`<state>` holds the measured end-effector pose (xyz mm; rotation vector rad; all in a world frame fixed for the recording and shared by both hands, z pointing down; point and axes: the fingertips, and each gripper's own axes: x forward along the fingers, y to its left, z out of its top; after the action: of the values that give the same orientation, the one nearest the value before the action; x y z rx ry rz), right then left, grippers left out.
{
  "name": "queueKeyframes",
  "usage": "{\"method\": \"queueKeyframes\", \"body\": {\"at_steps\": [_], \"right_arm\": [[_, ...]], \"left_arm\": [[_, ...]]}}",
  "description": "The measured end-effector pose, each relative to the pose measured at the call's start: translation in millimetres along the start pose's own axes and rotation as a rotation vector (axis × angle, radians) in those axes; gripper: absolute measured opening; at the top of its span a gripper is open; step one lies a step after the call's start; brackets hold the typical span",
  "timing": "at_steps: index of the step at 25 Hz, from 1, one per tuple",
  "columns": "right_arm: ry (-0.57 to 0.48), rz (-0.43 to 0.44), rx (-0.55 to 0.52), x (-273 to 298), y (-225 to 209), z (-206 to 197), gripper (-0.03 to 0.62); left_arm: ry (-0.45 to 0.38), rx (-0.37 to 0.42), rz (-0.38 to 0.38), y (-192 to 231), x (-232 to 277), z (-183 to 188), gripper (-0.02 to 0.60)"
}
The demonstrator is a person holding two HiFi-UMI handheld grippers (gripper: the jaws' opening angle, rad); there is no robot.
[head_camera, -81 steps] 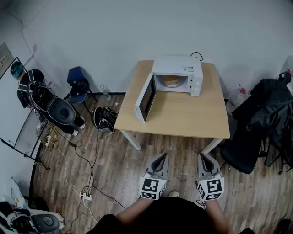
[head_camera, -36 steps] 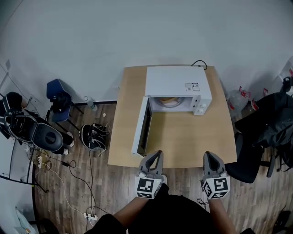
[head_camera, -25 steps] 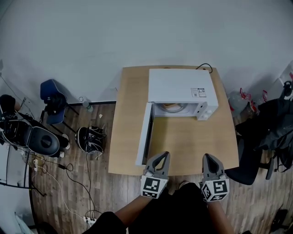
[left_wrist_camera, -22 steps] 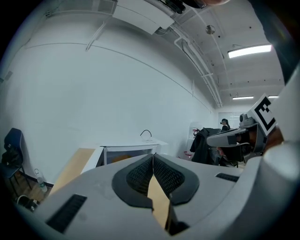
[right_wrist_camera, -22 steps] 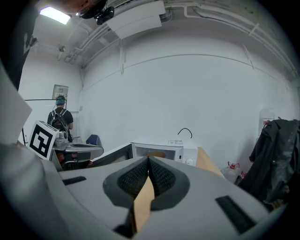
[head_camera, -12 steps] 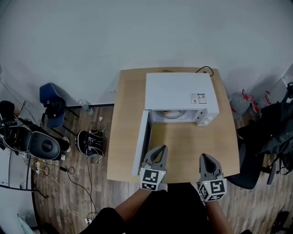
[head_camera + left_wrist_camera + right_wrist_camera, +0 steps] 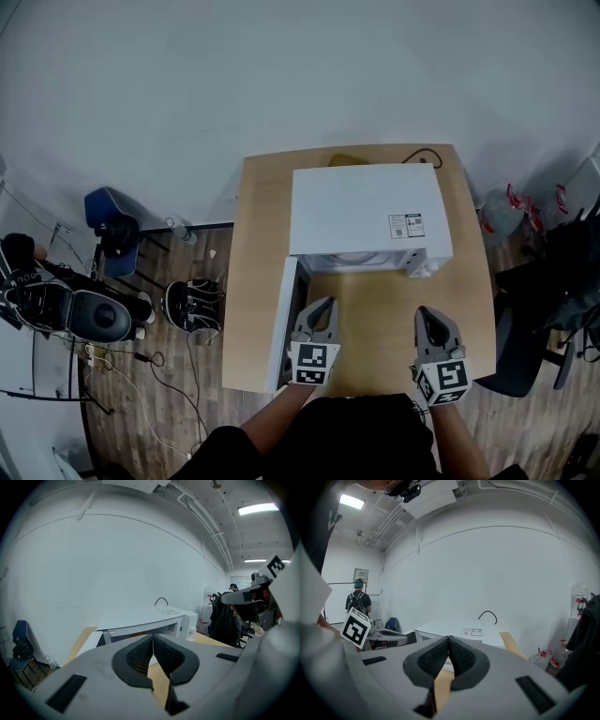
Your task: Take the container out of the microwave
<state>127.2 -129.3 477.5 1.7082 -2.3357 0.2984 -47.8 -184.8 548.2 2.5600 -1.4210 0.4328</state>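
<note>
Because the wooden table (image 7: 251, 272) carries everything, begin there: the white microwave (image 7: 361, 211) fills its far half, facing the near edge. Its door (image 7: 281, 323) stands swung open to the left. From overhead only a thin strip of the cavity mouth shows under the top panel, so the container cannot be seen; I take it to sit inside.

Over the table's near part, the left gripper (image 7: 321, 307) is just right of the door and the right gripper (image 7: 427, 319) is near the right edge. Both point at the oven, each with its jaws pressed together on nothing.

This looks like the approach, with no reach begun. Next, one gripper must drop level with the opening, spread its jaws, and go in clear of the door.
</note>
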Motion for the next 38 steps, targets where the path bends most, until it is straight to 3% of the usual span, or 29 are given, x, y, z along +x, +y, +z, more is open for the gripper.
{"method": "queueKeyframes", "body": {"at_steps": [10,16,23,28,38], "right_arm": [[0.058,0.065,0.014,39,-17,-12,0.06],[0.075,0.059,-0.074,50,-31,-12,0.06],[0.084,0.052,-0.041,56,-54,-21,0.06],[0.098,0.059,0.0,60,-62,-29,0.06],[0.114,0.066,0.008,65,-75,-35,0.06]], "left_arm": [[0.067,0.028,0.006,4,74,-16,0.012],[0.142,0.029,0.0,3,110,-44,0.012],[0.145,0.078,-0.001,8,151,-57,0.015],[0.152,0.104,-0.031,9,175,-65,0.101],[0.187,0.219,-0.046,20,213,-82,0.14]]}}
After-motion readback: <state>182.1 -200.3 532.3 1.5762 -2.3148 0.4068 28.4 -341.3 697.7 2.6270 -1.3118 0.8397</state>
